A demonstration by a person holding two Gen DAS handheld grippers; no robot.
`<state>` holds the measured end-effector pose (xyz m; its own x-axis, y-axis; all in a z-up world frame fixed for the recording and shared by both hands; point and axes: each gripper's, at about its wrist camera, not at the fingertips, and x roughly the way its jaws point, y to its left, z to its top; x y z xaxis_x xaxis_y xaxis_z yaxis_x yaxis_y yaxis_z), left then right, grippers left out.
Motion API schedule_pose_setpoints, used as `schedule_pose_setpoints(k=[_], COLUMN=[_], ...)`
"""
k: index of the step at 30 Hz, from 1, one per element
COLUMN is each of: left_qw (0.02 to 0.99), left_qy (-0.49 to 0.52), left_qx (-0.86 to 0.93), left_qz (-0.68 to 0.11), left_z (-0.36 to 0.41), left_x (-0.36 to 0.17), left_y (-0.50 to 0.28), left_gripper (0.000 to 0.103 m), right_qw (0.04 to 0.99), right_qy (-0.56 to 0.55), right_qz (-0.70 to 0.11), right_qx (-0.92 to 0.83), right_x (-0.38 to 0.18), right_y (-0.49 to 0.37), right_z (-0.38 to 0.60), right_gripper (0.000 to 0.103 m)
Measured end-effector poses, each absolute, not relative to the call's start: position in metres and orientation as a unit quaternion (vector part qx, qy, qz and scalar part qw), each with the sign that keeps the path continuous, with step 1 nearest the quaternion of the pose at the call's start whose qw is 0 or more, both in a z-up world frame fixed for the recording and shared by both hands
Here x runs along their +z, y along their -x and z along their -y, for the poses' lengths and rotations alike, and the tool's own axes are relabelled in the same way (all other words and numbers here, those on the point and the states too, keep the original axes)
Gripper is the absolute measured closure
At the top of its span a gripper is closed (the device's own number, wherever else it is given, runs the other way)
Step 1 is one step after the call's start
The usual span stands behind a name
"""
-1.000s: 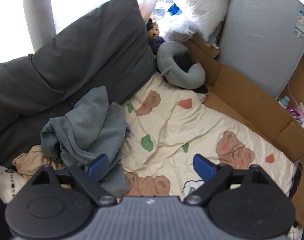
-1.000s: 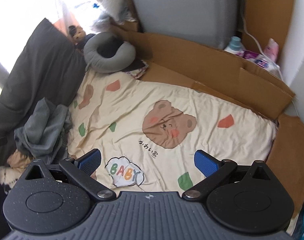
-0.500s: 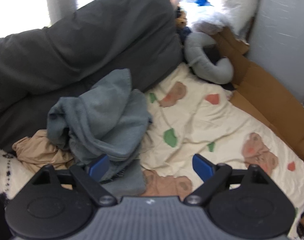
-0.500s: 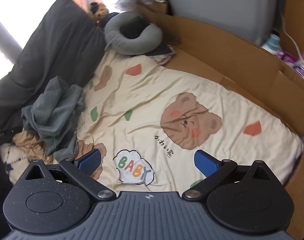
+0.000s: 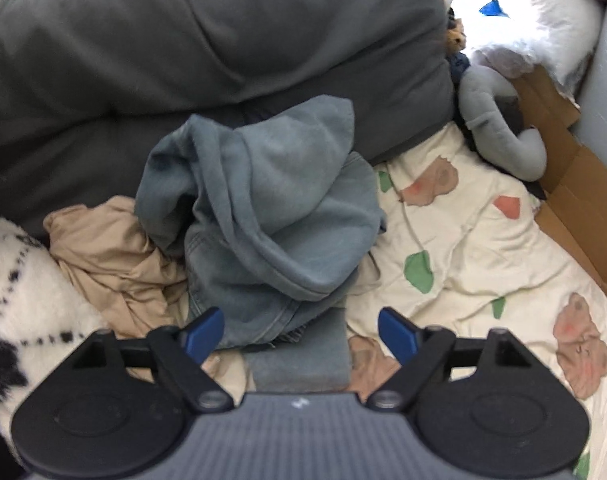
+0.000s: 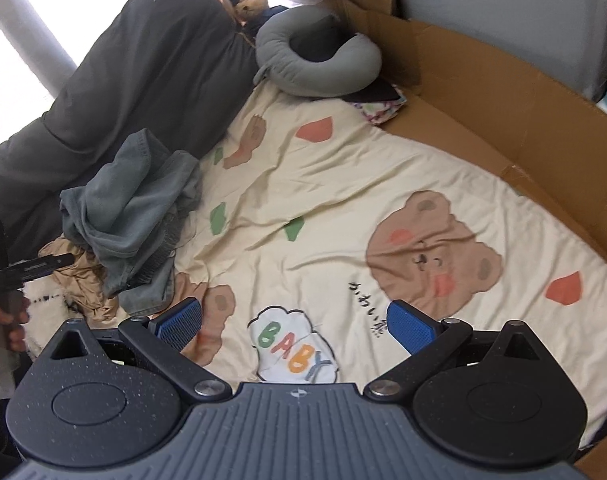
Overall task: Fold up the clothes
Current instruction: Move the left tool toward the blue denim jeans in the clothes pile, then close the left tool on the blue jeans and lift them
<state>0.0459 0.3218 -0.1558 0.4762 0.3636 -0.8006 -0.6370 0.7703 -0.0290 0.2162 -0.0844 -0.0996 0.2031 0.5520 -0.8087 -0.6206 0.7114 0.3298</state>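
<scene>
A crumpled grey-blue garment point(image 5: 263, 216) lies in a heap on the cream bear-print bedsheet point(image 5: 471, 256), over a crumpled tan garment point(image 5: 111, 256). My left gripper point(image 5: 301, 334) is open and empty, just in front of the grey-blue heap, its jaws spread to either side of the heap's near edge. In the right wrist view the same grey-blue heap point(image 6: 131, 208) and tan garment point(image 6: 83, 276) sit at the left. My right gripper point(image 6: 295, 326) is open and empty above the sheet point(image 6: 343, 200) near the "BABY" print.
A dark grey duvet point(image 5: 207, 48) lies behind the clothes. A grey neck pillow point(image 6: 315, 60) and a teddy bear point(image 6: 251, 0) sit at the head of the bed. Cardboard point(image 6: 503, 112) lines the right side. A white fuzzy black-marked item point(image 5: 19, 292) lies at the left.
My left gripper has swung left and closer to the grey-blue heap, which now fills the middle of its view. My right gripper has turned left too. Both stay open.
</scene>
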Motion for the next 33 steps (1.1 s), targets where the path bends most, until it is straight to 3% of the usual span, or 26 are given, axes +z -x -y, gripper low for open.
schedule_pose_setpoints(k=[12, 23, 31, 33], left_qw=[0.852, 0.851, 0.846, 0.849], left_qy=[0.17, 0.139, 0.17, 0.173], left_qx=[0.327, 0.36, 0.377, 0.374], left_qz=[-0.372, -0.355, -0.335, -0.331], left_z=[-0.38, -0.422, -0.451, -0.452], left_x=[-0.17, -0.186, -0.185, -0.186], left_y=[-0.066, -0.094, -0.113, -0.117], left_gripper=[0.02, 0.038, 0.042, 0.06], right_qw=[0.754, 0.74, 0.733, 0.733], right_qy=[0.051, 0.064, 0.057, 0.056], right_qz=[-0.518, -0.529, -0.543, -0.545], right_qx=[0.4, 0.41, 0.405, 0.404], right_x=[-0.164, -0.218, -0.239, -0.242], right_y=[-0.206, -0.193, -0.19, -0.19], right_z=[0.067, 0.061, 0.067, 0.068], right_gripper=[0.007, 0.009, 0.009, 0.009])
